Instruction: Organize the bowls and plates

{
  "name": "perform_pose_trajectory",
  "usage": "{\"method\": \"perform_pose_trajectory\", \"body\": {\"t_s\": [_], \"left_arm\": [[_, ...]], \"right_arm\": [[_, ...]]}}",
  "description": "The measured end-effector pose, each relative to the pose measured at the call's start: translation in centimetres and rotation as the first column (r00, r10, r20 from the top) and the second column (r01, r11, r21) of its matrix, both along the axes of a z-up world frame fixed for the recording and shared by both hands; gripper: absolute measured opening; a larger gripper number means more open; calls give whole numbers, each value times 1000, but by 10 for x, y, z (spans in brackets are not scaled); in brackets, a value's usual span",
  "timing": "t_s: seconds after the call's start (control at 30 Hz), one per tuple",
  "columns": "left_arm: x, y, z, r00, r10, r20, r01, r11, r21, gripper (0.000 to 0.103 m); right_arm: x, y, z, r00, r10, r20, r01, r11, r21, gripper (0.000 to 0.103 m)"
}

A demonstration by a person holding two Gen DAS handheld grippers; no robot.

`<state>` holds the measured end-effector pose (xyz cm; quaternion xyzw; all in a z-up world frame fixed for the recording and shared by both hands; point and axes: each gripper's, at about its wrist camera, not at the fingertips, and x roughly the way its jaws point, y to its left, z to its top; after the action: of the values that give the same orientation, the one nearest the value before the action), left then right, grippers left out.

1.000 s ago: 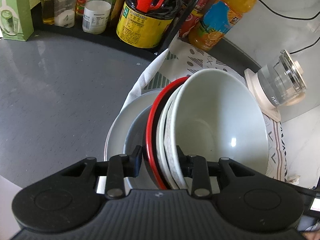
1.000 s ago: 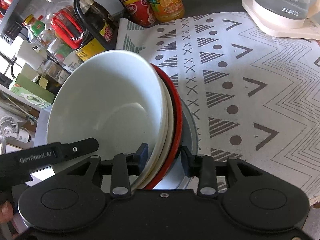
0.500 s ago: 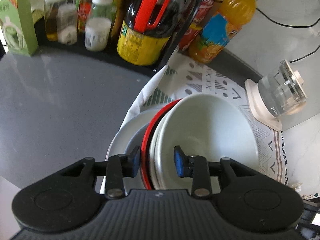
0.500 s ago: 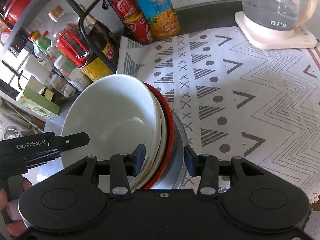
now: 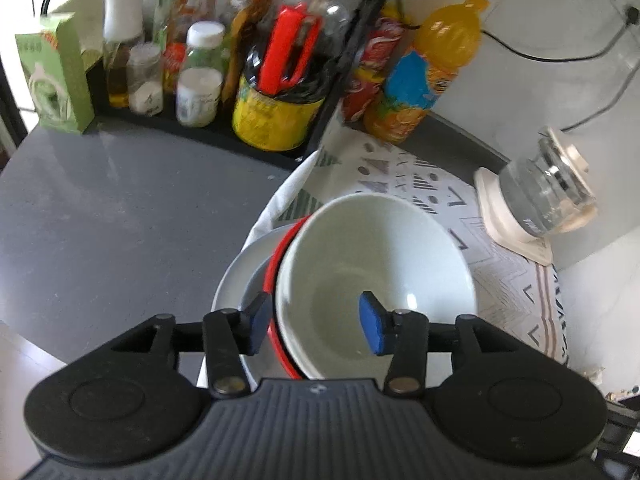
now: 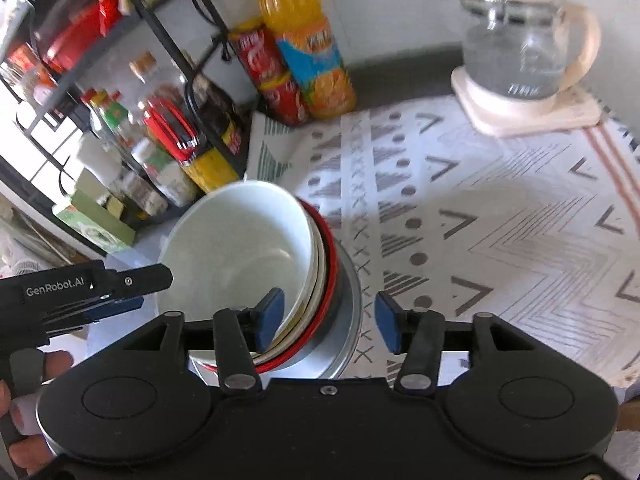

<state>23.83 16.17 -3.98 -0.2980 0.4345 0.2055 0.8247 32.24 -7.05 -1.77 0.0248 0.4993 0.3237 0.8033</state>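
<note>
A stack of dishes sits at the edge of the patterned cloth: a white bowl (image 5: 376,264) on top, a red-rimmed bowl (image 5: 276,264) under it, and a pale grey plate (image 5: 232,280) at the bottom. In the right wrist view the same white bowl (image 6: 236,248), red rim (image 6: 328,276) and grey plate (image 6: 352,292) show. My left gripper (image 5: 314,324) hovers above the stack's near rim, its jaws opening, pads clear of the rims. My right gripper (image 6: 328,318) hangs over the opposite rim, jaws also opening, touching nothing. The left gripper's body (image 6: 92,284) shows at the left of the right wrist view.
A black rack (image 5: 224,128) with bottles, jars and a yellow-labelled jug (image 5: 276,116) lines the back. An orange drink bottle (image 5: 424,84) and red cans (image 6: 276,76) stand behind the cloth (image 6: 480,220). A glass kettle (image 6: 520,52) stands at the far right. Grey counter (image 5: 112,216) lies left.
Both grippers let go of the stacked bowl rims, opened wider and rose away from the stack. The tilted bowls have settled flatter onto the plate.
</note>
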Motion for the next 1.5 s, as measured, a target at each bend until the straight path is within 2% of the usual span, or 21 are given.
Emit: {"method": "perform_pose_trajectory", "body": {"t_s": [0.1,0.27,0.37,0.43,0.57,0.63,0.8,1.13,1.2,1.33,1.4,1.5], "left_arm": [[-8,-13,17,998,-28,55,26,999,38,62],[-28,-36,37,996,-35,86,29,998,64,63],[-44,-49,49,992,-33,125,23,996,81,70],[-53,-57,55,990,-31,137,19,996,89,70],[-72,-73,69,983,-40,181,22,994,104,74],[-81,-84,74,980,-48,194,26,993,117,77],[-104,-109,83,974,-85,211,54,988,146,83],[-150,-138,96,960,-140,242,88,973,212,90],[-157,-142,98,955,-157,250,98,968,232,95],[-171,-147,104,943,-194,269,125,959,254,97],[-178,-148,107,938,-208,278,134,955,264,103],[-187,-148,110,926,-246,285,159,942,296,103]], "right_arm": [[-11,-21,13,999,-23,33,22,1000,11,65],[-37,-47,35,994,-23,108,21,1000,16,69],[-53,-60,47,990,-20,137,18,1000,16,72],[-65,-67,54,985,-23,169,22,1000,7,81],[-85,-83,66,979,-39,200,37,999,15,82],[-94,-92,71,972,-50,231,49,999,10,89],[-117,-113,83,954,-81,289,82,997,7,91],[-153,-142,97,923,-135,359,145,989,1,102],[-159,-149,100,916,-157,369,170,986,-1,102],[-176,-156,104,894,-178,411,200,980,-11,102],[-185,-158,105,879,-201,431,229,973,-13,102],[-201,-159,105,866,-233,442,261,965,-3,102]]}}
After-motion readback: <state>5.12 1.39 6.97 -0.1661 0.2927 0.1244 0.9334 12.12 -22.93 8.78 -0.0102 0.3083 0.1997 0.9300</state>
